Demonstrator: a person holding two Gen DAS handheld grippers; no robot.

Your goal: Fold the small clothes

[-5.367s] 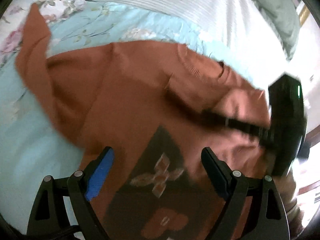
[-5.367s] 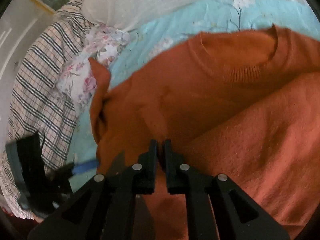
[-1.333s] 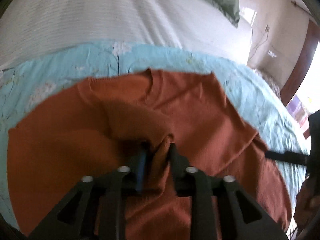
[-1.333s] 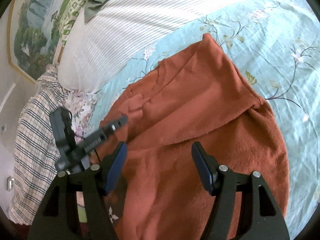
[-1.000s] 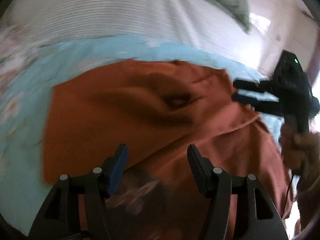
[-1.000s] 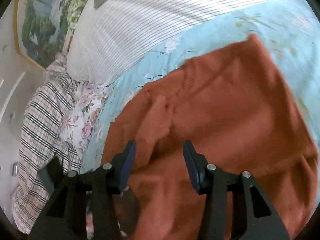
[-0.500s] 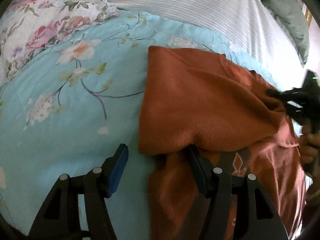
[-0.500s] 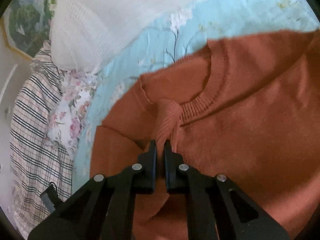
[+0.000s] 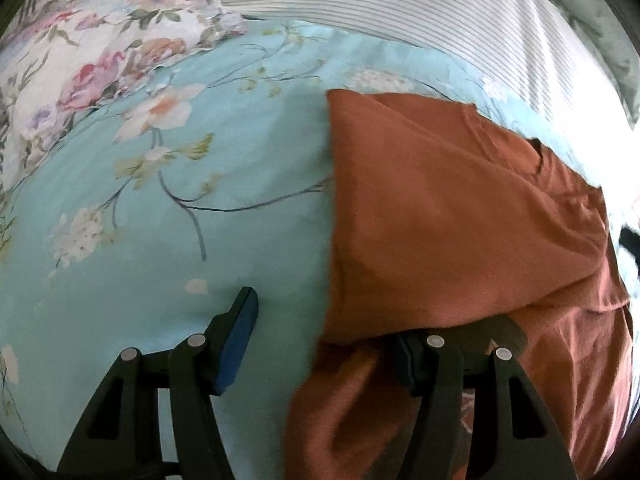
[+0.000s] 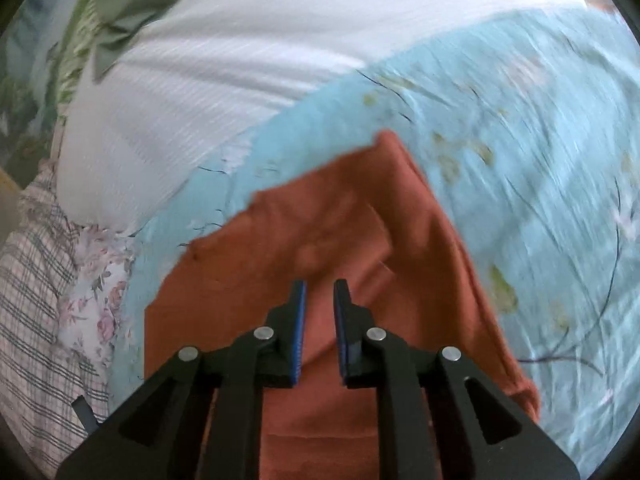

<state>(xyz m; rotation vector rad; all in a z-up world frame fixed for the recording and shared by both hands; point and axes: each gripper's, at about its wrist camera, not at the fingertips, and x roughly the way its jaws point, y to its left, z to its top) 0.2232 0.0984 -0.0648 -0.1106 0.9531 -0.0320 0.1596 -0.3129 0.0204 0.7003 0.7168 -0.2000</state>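
A rust-orange sweater [image 9: 460, 216] lies partly folded on a light blue floral bedsheet [image 9: 180, 208]. My left gripper [image 9: 324, 320] is open; its left finger rests over bare sheet and its right finger is tucked under the folded sweater edge. In the right wrist view the sweater [image 10: 340, 232] lies below my right gripper [image 10: 319, 292], whose jaws stand a small gap apart with nothing between them. The view is motion-blurred.
A white striped pillow [image 9: 400, 4] lies at the back, also in the right wrist view [image 10: 224, 64]. A pink floral cloth [image 9: 80, 68] and a plaid cloth [image 10: 32, 312] lie to the left. Green fabric [image 10: 112, 12] sits behind the pillow.
My right gripper has let go of the sweater collar and drawn back, jaws slightly apart. My left gripper has moved in closer, its right finger now under the fold edge.
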